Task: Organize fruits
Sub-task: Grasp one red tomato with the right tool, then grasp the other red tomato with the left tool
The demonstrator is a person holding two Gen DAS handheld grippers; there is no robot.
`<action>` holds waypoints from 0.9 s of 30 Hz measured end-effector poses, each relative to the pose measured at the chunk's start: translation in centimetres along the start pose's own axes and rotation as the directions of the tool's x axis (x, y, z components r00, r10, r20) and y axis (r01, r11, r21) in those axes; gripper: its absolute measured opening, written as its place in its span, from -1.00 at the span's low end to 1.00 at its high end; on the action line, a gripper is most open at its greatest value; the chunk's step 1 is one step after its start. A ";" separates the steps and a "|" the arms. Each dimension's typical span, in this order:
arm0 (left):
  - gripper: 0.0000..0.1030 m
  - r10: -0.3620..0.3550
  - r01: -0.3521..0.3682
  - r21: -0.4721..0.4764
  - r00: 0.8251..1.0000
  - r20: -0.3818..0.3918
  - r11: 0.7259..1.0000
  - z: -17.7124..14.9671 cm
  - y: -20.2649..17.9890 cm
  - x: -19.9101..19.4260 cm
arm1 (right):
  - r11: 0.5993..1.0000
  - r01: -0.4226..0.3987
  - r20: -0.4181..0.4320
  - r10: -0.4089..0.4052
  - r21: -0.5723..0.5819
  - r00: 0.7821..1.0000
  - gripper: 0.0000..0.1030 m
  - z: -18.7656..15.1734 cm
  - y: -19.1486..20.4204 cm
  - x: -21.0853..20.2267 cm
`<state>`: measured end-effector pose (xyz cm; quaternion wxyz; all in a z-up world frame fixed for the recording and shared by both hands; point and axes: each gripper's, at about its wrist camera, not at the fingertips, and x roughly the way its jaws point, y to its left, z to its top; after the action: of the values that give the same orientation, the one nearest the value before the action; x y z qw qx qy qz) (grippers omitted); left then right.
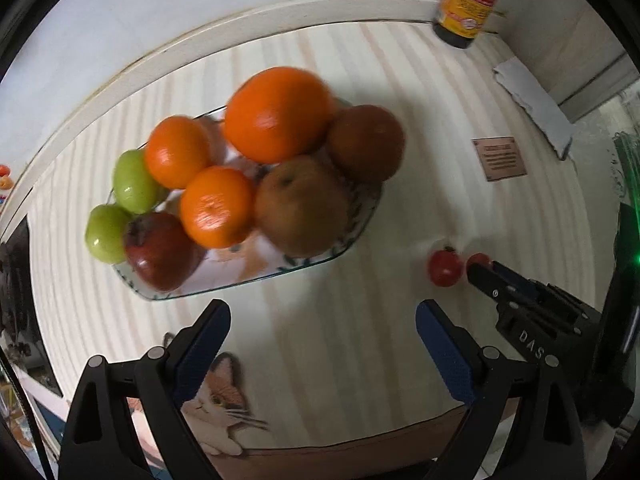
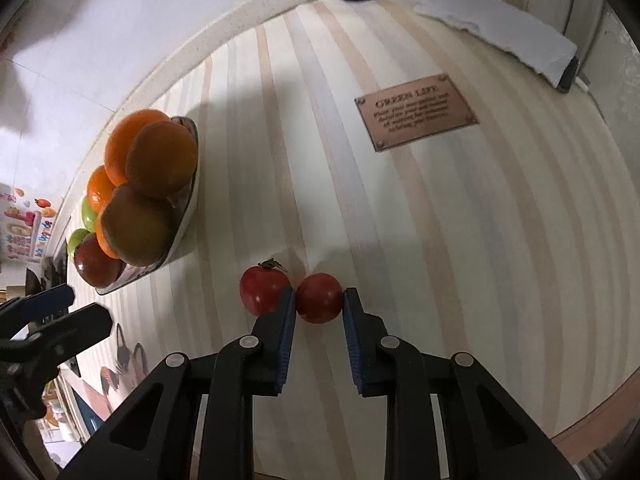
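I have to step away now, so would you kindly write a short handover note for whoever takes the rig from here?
Right gripper: fingers closed against both sides of a small red fruit resting on the striped table; not lifted yet.
Left gripper: open, empty, hovering just before the plate.
Second small red fruit, stem up, sits touching the first, just outside the right gripper's left finger.
Done: oranges, green apples, a red apple and brown fruits are piled on the plate.
Left: move both small red fruits to the plate; space there looks tight.
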<state>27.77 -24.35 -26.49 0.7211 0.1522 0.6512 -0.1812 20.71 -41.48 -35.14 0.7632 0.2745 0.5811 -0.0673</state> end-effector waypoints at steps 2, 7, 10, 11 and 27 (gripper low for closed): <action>0.84 -0.014 0.014 0.026 1.000 0.007 1.000 0.1 -1.2 0.2 | 1.000 0.004 0.018 -0.004 0.011 1.000 -0.50 0.0 -0.6 -0.9; 0.71 -0.076 0.077 0.106 0.997 -0.013 0.991 1.0 -5.1 1.8 | 0.997 0.057 0.074 -0.061 0.053 0.995 -0.50 -0.6 -3.5 -4.0; 0.53 -0.088 0.094 0.140 0.995 -0.049 0.986 1.5 -7.1 3.3 | 0.993 0.080 0.079 -0.088 0.091 0.993 -0.50 -1.1 -5.6 -4.8; 0.51 -0.086 0.094 0.153 0.995 -0.057 0.984 1.7 -7.8 3.9 | 0.991 0.086 0.078 -0.094 0.101 0.992 -0.50 -1.2 -6.2 -5.0; -0.37 -0.030 0.054 0.220 0.994 -0.110 0.974 3.0 -11.2 8.3 | 0.983 0.109 0.093 -0.124 0.150 0.988 -0.50 -2.3 -8.9 -6.3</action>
<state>26.02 -36.16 -34.20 0.6601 0.2273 0.6671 -0.2599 13.03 -49.19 -32.75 0.7646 0.2906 0.5503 -0.1677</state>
